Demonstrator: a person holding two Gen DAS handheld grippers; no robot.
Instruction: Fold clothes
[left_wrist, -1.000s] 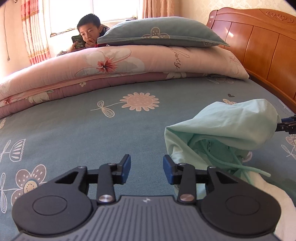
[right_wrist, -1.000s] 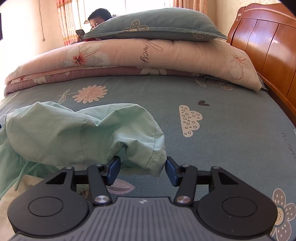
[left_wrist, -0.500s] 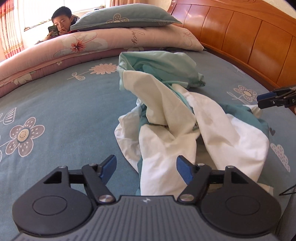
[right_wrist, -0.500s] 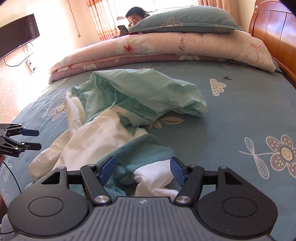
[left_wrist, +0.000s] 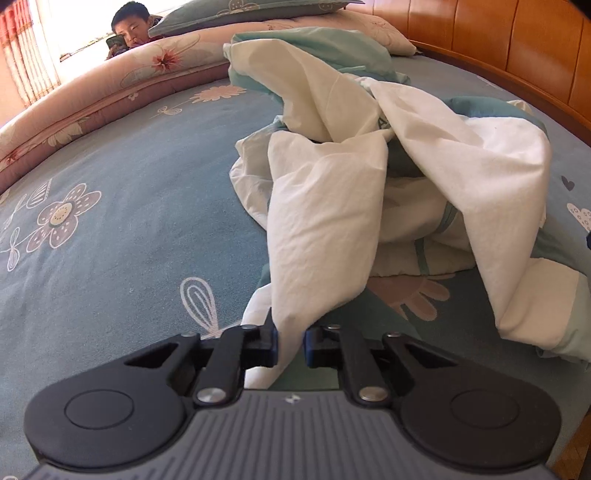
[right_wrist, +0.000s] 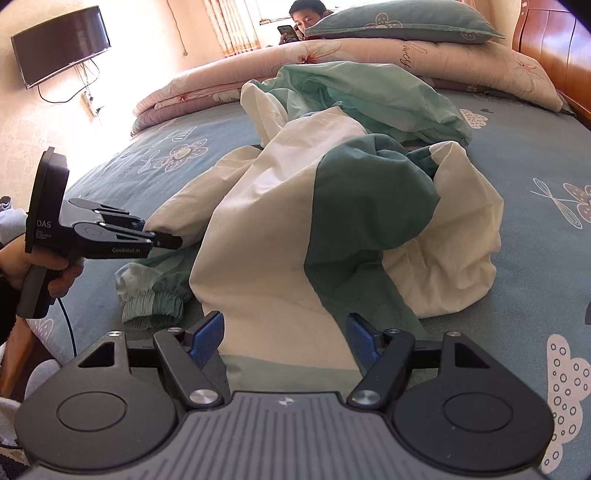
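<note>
Left of the jacket (right_wrist: 332, 206), the left tongs (left_wrist: 291, 343) pinch a white edge of it, jaws nearly closed on the cloth. The jacket itself lies crumpled mid-bed (left_wrist: 110, 206), white and green, hood toward the pillow (right_wrist: 402, 26). At its near right, the right tongs (right_wrist: 286, 341) stand wide, cloth between them ungripped. Judged, it is being taken hold of for spreading; next, a matching grip opposite. Its zip and far sleeve are buried.
</note>
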